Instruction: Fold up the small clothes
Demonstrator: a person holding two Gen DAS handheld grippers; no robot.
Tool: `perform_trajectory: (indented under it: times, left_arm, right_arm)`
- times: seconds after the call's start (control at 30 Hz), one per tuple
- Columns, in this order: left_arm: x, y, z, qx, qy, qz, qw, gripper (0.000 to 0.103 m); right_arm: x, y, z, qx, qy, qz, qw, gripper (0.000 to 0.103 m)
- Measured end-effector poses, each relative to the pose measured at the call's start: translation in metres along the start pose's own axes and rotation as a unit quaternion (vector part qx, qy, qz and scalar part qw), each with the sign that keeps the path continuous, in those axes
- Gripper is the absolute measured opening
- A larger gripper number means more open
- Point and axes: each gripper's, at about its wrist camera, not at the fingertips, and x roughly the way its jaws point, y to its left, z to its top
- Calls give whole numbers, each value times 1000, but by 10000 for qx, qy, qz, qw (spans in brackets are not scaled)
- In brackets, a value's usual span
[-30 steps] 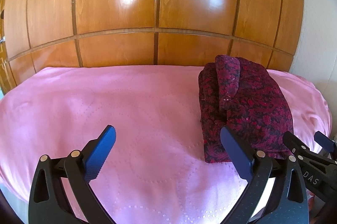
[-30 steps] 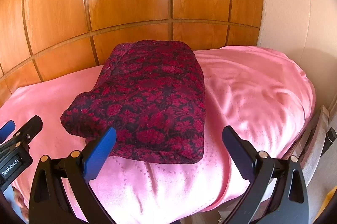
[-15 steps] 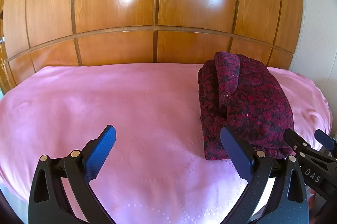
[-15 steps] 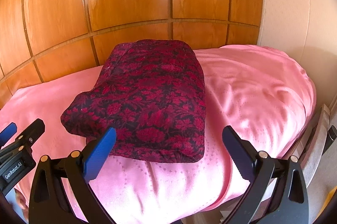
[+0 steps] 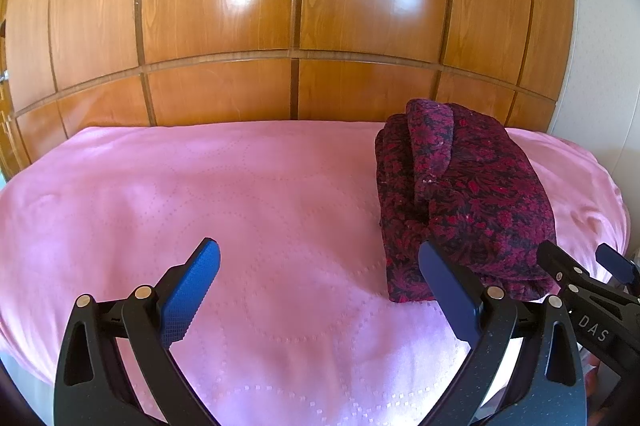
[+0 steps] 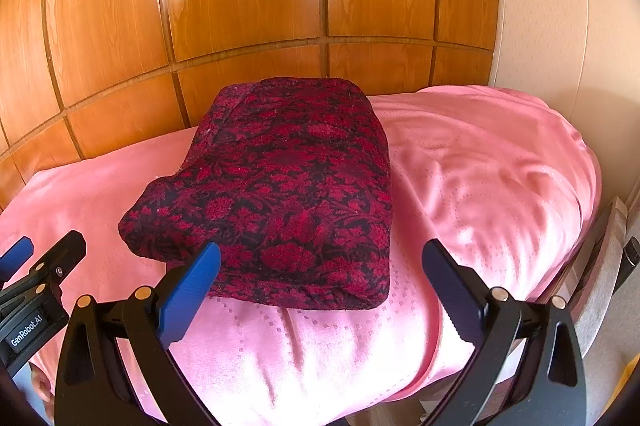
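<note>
Left gripper (image 5: 318, 284): jaws wide apart — empty.
Right gripper (image 6: 320, 284): jaws wide apart, empty.
Folded dark-red floral knit garment (image 6: 288, 186): on pink quilted bedspread (image 5: 240, 194) — wooden panelled wardrobe (image 5: 296, 6) behind.

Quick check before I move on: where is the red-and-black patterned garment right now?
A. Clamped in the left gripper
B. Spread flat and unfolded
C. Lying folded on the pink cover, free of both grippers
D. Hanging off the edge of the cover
C. The folded garment rests on the pink cover, and both the left gripper and right gripper stand open and empty.
</note>
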Motion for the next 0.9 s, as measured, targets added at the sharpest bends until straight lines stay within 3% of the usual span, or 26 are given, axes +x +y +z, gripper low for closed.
perform_trajectory:
  times: [0.63,0.77,0.9]
  left_arm:
    - [2,2,-1,19,-17,-4,10000,98]
    - [7,4,0,26,10,29,10000,97]
    - [15,5,0,33,82,58,9999,97]
  right_arm:
    - [0,-3,-1,84,-9,129,9999,101]
    - [2,-31,19,456,-198,115,9987,101]
    - [25,-80,44,1063,-96,-327,9937,101]
